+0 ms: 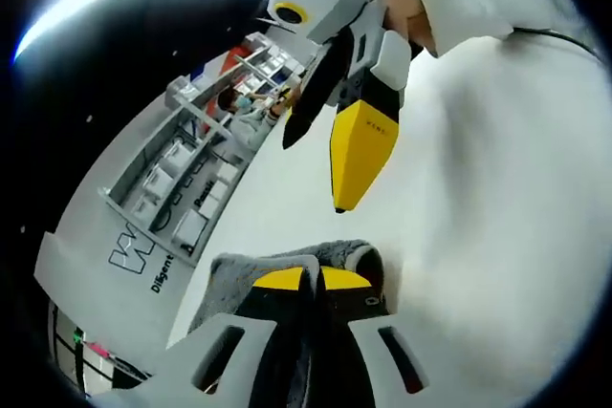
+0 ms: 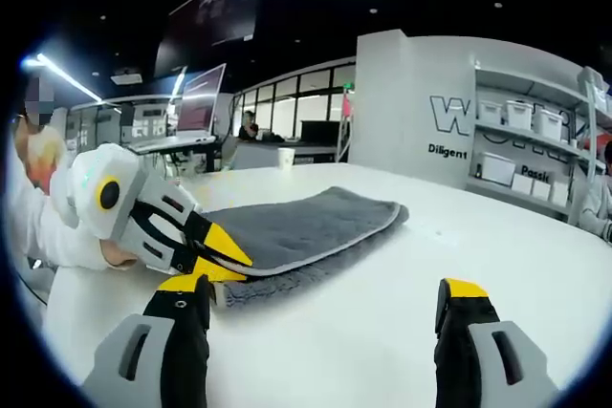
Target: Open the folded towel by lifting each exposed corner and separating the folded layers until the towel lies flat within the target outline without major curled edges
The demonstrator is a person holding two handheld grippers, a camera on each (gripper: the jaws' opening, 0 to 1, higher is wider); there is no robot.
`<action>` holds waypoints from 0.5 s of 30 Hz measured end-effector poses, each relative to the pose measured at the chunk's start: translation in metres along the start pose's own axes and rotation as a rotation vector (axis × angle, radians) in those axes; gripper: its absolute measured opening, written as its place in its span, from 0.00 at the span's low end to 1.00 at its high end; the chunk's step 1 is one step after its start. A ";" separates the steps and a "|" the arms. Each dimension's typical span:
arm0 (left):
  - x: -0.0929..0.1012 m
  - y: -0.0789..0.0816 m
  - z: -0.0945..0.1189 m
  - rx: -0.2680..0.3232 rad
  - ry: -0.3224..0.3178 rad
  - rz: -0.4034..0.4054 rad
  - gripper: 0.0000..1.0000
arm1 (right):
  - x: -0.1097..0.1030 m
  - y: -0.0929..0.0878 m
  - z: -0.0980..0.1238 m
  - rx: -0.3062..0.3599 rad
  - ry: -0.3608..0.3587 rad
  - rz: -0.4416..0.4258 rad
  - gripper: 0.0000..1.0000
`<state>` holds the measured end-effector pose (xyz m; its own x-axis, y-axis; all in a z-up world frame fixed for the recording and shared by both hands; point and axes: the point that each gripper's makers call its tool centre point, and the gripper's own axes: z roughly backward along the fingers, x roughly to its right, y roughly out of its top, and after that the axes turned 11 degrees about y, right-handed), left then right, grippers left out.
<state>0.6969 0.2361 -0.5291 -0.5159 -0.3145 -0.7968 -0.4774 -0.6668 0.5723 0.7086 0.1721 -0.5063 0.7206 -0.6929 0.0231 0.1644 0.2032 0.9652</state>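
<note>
Left gripper (image 1: 313,279): its two yellow-tipped jaws are pressed together on the near edge of the grey towel (image 1: 287,269), and a bunched fold of cloth rises just past the tips. In the right gripper view the same tool (image 2: 225,260) comes in from the left, held by a hand in a white sleeve (image 2: 38,207), with its yellow tips pinching the near corner of the towel (image 2: 296,226), which is lifted slightly off the table.

Right gripper (image 2: 325,298): jaws stand wide apart, nothing between them, only bare white table (image 2: 402,332). The towel lies ahead of and to the left of its tips, close to the left jaw, not touching either. In the left gripper view this tool (image 1: 320,174) hangs above and beyond the left gripper's tips, jaws spread, one yellow tip pointing down toward the table, clear of the cloth.

Towel: folded, at least two layers visible, upper layer with a pale stitched border, stretching away from the left gripper across the table. The lower layer shows along the front edge beneath it.

Beyond the table: a white wall with shelving (image 2: 521,131) holding white bins, dark lettering on the wall beside it. I cannot tell whether any outline is marked on the table.
</note>
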 end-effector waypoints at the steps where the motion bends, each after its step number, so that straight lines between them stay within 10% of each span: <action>1: -0.001 0.000 0.000 0.001 0.001 0.002 0.03 | 0.000 0.000 0.000 -0.001 0.000 0.000 0.99; 15: -0.026 -0.001 0.007 0.001 0.082 0.025 0.02 | 0.003 -0.003 -0.001 -0.008 -0.002 -0.006 0.99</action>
<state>0.7056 0.2499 -0.5077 -0.4673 -0.3856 -0.7956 -0.4658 -0.6575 0.5922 0.7110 0.1703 -0.5096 0.7186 -0.6952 0.0180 0.1736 0.2044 0.9634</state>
